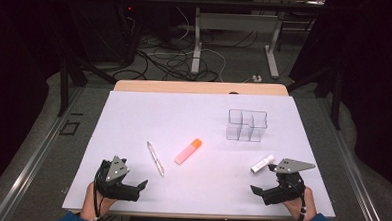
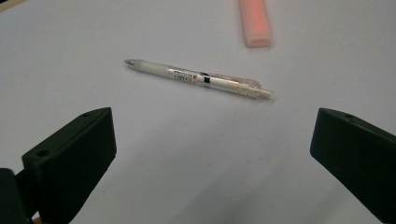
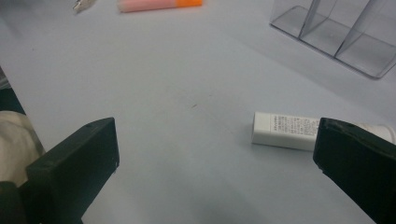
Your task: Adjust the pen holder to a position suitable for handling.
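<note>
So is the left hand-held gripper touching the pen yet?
Apart. The left gripper view shows bare table between the pen and the open jaws of the left hand-held gripper.

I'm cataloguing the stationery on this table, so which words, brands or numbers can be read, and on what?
Nothing can be read.
Pen: a printed label band on the barrel, too small and blurred to read.
White tube: lines of dark print on its side, too blurred to read.
Highlighter and clear organizer: no visible text.
</note>
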A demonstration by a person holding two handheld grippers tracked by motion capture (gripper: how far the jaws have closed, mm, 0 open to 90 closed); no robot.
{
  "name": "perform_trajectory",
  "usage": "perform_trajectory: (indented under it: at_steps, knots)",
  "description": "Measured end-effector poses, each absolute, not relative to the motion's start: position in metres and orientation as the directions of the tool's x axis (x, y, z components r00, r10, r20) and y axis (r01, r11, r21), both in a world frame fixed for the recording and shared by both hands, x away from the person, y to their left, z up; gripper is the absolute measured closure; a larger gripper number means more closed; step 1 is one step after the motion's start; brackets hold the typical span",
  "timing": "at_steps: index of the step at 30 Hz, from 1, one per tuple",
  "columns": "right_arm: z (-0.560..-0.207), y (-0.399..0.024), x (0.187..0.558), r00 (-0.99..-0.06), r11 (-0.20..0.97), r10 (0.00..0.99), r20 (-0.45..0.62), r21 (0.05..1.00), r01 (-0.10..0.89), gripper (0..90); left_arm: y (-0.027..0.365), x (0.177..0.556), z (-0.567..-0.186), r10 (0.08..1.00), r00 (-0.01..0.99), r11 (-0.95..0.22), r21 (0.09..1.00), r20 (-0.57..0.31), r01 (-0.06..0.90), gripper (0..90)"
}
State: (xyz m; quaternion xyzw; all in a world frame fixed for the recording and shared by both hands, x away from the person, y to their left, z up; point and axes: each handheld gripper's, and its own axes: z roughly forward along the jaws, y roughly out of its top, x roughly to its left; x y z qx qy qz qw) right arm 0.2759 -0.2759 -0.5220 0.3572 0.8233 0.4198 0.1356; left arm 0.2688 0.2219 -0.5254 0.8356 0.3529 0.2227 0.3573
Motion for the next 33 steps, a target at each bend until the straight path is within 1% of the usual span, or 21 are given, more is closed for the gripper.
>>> perform_trajectory:
  at_steps: [3,4,6,9,19,21,22,24,29,31,33]
  knots:
    - [-0.521,-0.277,0.280,-0.706,0.400,0.705,0.068,0.783,0.476,0.0,0.222,0.270,-0.526,0.745,0.656,-0.502,0.748,0.119,0.434,0.2]
    - [-0.521,-0.278,0.283,-0.696,0.378,0.714,0.075,0.795,0.474,0.0,0.222,0.270,-0.526,0.744,0.658,-0.503,0.748,0.120,0.432,0.2]
    - [-0.520,-0.279,0.285,-0.700,0.390,0.711,0.072,0.787,0.478,0.0,0.222,0.271,-0.526,0.747,0.655,-0.500,0.747,0.116,0.438,0.2]
    - [-0.519,-0.281,0.292,-0.687,0.366,0.723,0.077,0.800,0.475,0.0,0.221,0.271,-0.526,0.744,0.658,-0.505,0.741,0.115,0.443,0.2]
    - [-0.513,-0.282,0.316,-0.665,0.355,0.744,0.060,0.809,0.469,0.0,0.220,0.272,-0.527,0.739,0.663,-0.511,0.739,0.117,0.439,0.2]
    - [-0.511,-0.284,0.319,-0.659,0.363,0.750,0.054,0.799,0.480,0.0,0.220,0.272,-0.527,0.739,0.664,-0.511,0.737,0.114,0.442,0.2]
    - [-0.511,-0.283,0.322,-0.652,0.344,0.756,0.060,0.810,0.474,0.0,0.220,0.272,-0.527,0.736,0.668,-0.514,0.736,0.115,0.440,0.2]
    - [-0.511,-0.285,0.324,-0.649,0.345,0.759,0.053,0.812,0.470,0.3,0.219,0.273,-0.528,0.734,0.668,-0.521,0.731,0.121,0.441,0.2]
    - [-0.508,-0.290,0.335,-0.629,0.331,0.776,0.051,0.816,0.474,5.6,0.220,0.272,-0.527,0.731,0.672,-0.524,0.729,0.119,0.440,0.2]
    - [-0.505,-0.294,0.341,-0.618,0.318,0.784,0.056,0.819,0.478,10.6,0.220,0.273,-0.527,0.729,0.674,-0.528,0.727,0.122,0.440,0.2]
    - [-0.504,-0.296,0.346,-0.608,0.306,0.792,0.055,0.826,0.473,15.1,0.219,0.273,-0.528,0.731,0.674,-0.516,0.732,0.107,0.444,0.2]
